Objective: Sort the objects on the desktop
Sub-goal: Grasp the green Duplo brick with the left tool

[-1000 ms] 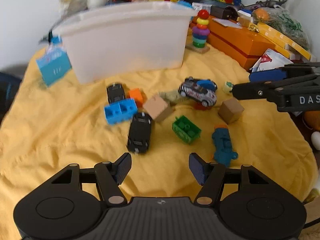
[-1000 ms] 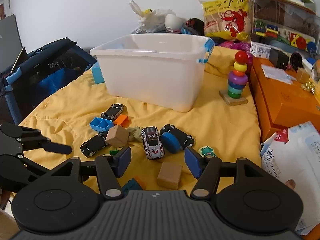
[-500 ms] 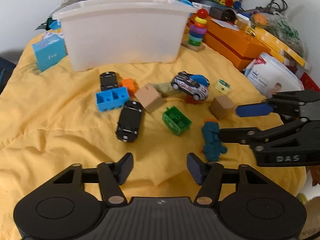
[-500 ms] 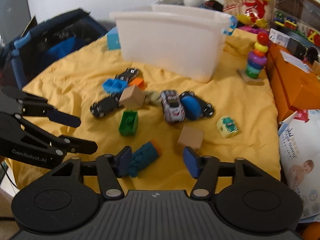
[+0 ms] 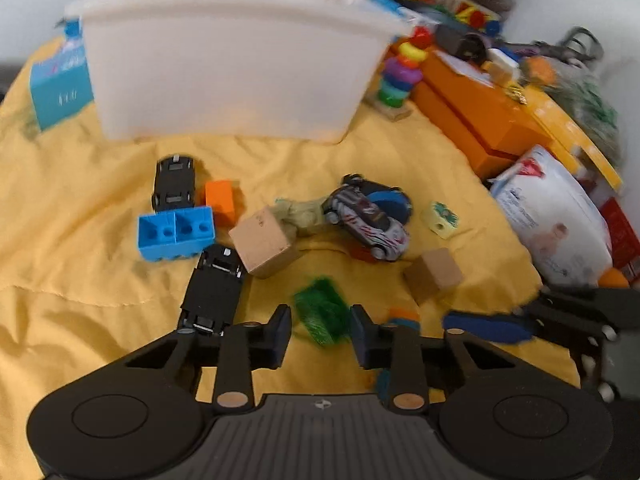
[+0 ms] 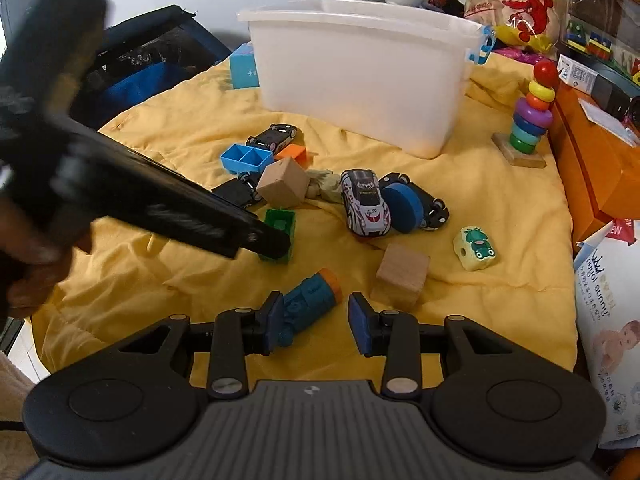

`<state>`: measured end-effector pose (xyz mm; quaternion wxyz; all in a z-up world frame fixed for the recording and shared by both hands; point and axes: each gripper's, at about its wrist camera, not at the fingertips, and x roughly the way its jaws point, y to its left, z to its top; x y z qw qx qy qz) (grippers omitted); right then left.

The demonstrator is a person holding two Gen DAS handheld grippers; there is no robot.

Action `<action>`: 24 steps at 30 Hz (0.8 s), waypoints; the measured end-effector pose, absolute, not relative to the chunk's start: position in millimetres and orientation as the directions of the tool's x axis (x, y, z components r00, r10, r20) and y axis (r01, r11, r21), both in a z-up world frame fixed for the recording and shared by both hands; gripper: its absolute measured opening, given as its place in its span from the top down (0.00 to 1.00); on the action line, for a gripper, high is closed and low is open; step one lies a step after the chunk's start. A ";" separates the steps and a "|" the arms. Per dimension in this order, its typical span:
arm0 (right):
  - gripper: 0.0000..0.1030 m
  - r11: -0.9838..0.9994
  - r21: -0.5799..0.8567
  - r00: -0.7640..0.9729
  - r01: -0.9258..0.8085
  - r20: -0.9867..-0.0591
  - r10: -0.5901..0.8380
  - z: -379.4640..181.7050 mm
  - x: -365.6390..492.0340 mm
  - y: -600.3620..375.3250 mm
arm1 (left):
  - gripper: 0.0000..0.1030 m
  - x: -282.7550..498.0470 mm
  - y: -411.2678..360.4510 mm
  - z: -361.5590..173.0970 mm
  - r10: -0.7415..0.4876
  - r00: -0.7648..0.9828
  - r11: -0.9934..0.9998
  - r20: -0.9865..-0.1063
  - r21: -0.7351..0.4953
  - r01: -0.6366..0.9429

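Note:
On the yellow cloth a green brick [image 5: 320, 312] lies between the fingers of my left gripper [image 5: 320, 332], which is open with narrowed jaws close to the brick's sides; the brick is motion-blurred. From the right wrist view the left gripper's finger [image 6: 260, 240] crosses over the green brick [image 6: 280, 220], which rests on the cloth. My right gripper [image 6: 316, 322] is open around a teal toy with an orange end [image 6: 308, 300]; its left pad touches the toy and its right pad stands apart. The white bin [image 6: 360, 88] stands at the back.
Toy cars [image 6: 366, 204], two wooden cubes [image 6: 402, 274], a blue brick [image 6: 244, 160] and a frog block [image 6: 476, 248] are scattered on the cloth. A ring stacker [image 6: 532, 116], orange boxes [image 6: 592, 160] and a white bag [image 6: 608, 320] line the right side.
Both grippers dropped toward the cloth and narrowed their jaws. The left now straddles the green brick, the right the teal toy.

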<state>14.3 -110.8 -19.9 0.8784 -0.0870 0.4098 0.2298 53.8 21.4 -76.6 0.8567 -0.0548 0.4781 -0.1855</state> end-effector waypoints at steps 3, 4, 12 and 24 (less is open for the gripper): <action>0.61 0.885 0.040 0.559 -0.464 -0.762 0.327 -21.1 14.3 -112.9 | 0.74 58.2 23.9 -81.7 -0.392 0.473 0.919 -0.789 -0.308 0.247; 0.61 0.887 0.042 0.558 -0.460 -0.764 0.325 -21.7 14.2 -113.7 | 0.74 57.2 23.9 -80.8 -0.390 0.476 0.919 -0.788 -0.299 0.258; 0.61 0.891 0.036 0.575 -0.452 -0.752 0.323 -18.0 11.8 -118.1 | 0.74 19.1 47.0 -55.2 -0.315 0.534 0.925 -0.784 -0.128 0.357; 0.61 0.870 0.035 0.564 -0.491 -0.749 0.348 -18.8 16.3 -109.9 | 0.72 -22.0 42.7 -79.1 0.021 0.640 0.838 -0.768 0.363 0.408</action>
